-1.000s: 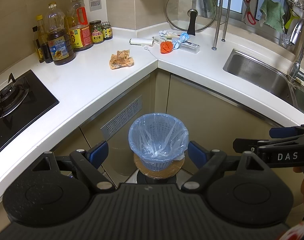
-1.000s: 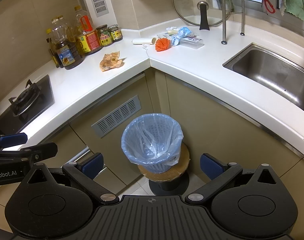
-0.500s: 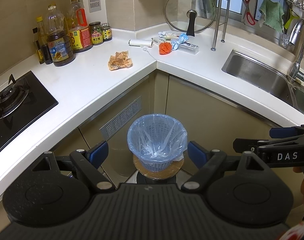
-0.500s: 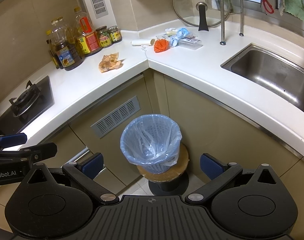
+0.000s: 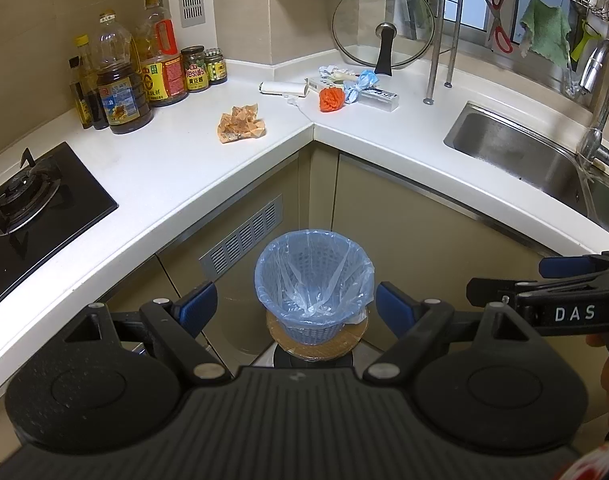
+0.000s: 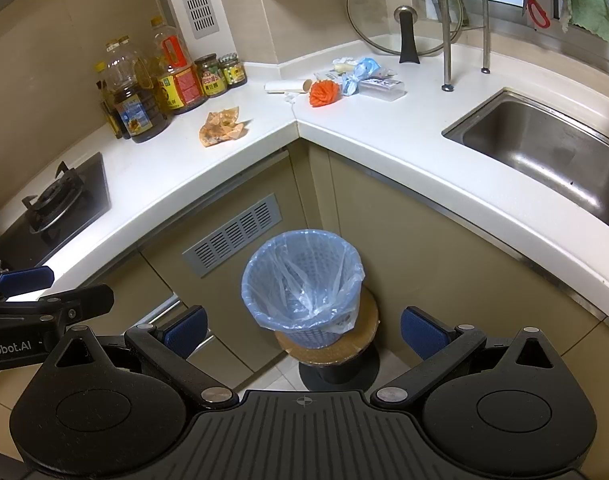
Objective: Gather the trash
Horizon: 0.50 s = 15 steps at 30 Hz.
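A blue bin lined with a plastic bag (image 5: 313, 286) stands on a round stool below the corner counter; it also shows in the right wrist view (image 6: 302, 280). Trash lies on the white counter: a crumpled orange-brown wrapper (image 5: 240, 123) (image 6: 222, 126), an orange wad (image 5: 331, 99) (image 6: 323, 93), a blue crumpled bag (image 5: 360, 82) (image 6: 360, 72) and a white paper roll (image 5: 282, 89) (image 6: 286, 86). My left gripper (image 5: 296, 308) is open and empty, above the bin. My right gripper (image 6: 302, 330) is open and empty, also above the bin.
Oil bottles and jars (image 5: 144, 76) stand at the counter's back left. A gas hob (image 5: 24, 196) lies at the left, a steel sink (image 5: 536, 152) with a tap at the right. A glass lid (image 5: 382, 26) leans against the wall. A clear box (image 5: 374, 98) lies beside the trash.
Both views have shifted slightly; the bin and counter items sit a little further left in frame. Both grippers stay open and empty.
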Motion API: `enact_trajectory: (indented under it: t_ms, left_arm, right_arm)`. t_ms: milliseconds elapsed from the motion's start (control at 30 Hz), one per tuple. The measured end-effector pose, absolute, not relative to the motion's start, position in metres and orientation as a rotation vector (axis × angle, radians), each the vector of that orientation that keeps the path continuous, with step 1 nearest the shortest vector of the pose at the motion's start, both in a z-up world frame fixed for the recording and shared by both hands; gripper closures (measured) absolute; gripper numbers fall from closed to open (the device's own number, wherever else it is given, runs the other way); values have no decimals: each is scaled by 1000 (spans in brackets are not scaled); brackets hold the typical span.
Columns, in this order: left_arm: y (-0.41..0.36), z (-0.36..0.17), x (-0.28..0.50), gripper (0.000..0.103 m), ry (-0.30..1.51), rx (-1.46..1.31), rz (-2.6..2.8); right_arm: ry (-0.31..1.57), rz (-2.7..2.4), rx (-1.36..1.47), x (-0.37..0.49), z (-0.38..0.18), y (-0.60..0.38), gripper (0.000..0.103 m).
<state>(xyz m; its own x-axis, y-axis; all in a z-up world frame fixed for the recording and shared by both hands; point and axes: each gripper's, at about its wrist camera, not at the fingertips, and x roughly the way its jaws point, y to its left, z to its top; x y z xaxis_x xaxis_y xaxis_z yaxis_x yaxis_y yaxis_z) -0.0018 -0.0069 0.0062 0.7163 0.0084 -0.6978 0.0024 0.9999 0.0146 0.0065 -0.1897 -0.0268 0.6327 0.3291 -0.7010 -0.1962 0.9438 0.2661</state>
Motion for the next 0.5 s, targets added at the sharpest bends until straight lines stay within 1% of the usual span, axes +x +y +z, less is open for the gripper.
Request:
enact_trajectory:
  t_ms: [500]
  left_arm:
    - [-11, 4, -1, 18, 773, -1, 28]
  right_arm:
    - [815, 309, 182, 9, -28, -206, 0]
